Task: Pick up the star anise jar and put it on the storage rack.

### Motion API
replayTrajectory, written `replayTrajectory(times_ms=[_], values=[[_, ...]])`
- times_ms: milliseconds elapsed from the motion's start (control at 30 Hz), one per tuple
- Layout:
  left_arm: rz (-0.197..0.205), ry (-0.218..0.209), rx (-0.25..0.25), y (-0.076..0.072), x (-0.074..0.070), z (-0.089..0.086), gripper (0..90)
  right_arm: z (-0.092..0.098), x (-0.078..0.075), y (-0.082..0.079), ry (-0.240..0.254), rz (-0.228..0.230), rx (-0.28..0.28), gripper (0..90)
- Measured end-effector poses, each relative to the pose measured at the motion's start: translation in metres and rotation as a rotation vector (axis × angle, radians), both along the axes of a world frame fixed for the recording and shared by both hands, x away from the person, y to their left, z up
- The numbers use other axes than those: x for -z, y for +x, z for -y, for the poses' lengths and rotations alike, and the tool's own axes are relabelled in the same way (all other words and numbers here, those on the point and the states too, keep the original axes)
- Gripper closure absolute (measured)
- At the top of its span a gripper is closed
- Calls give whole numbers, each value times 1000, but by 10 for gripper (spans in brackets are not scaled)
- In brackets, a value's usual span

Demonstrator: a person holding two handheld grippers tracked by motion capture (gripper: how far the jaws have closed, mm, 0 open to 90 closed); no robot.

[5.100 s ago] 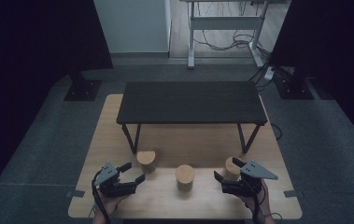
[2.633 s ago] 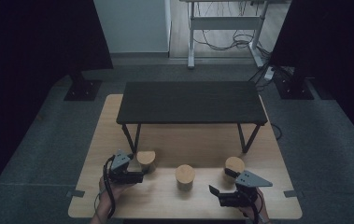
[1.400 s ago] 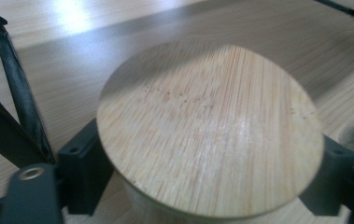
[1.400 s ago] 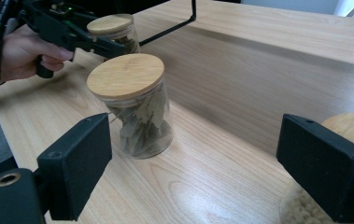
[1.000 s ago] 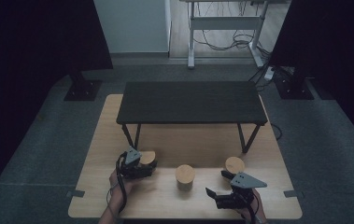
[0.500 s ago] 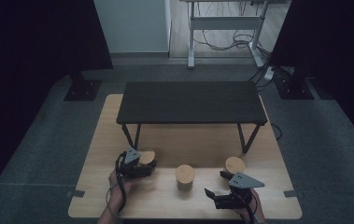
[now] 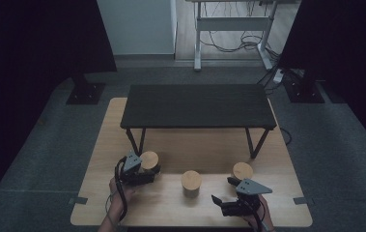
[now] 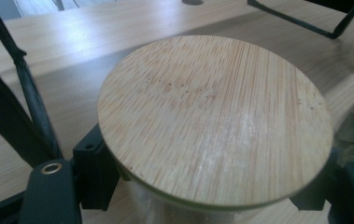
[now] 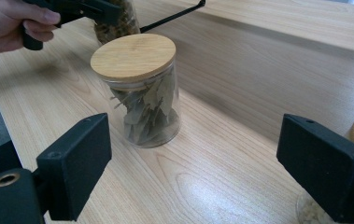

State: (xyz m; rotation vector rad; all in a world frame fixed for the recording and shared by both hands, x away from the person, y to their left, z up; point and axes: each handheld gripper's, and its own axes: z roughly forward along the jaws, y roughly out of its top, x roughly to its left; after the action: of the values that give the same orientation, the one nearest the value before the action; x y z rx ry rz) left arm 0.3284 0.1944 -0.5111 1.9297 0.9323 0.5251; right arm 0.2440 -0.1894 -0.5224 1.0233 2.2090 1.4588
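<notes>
The left jar [image 7: 148, 160] with the bamboo lid sits on the wooden surface [image 7: 277, 212], just in front of the small black table [image 7: 197, 105] and near its left leg. The left tool [image 7: 144, 175] has clamped down on it, pads pressing the glass just under the lid on both sides, lid [image 8: 212, 121] huge in the left gripper view. The middle jar [image 9: 139, 88] of bay leaves stands a bit to its right, nothing touching it. The right jar [image 7: 243, 170] sits further along, just beside the right tool [image 7: 223, 191], which hangs wide open with nothing between its pads and points across at the middle jar.
</notes>
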Motion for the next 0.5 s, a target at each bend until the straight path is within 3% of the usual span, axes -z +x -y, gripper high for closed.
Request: replayTrajectory(times_ms=[500], values=[[52,-15,24,-13,-24,0,255,2,-1,-1,13,23,17,96]])
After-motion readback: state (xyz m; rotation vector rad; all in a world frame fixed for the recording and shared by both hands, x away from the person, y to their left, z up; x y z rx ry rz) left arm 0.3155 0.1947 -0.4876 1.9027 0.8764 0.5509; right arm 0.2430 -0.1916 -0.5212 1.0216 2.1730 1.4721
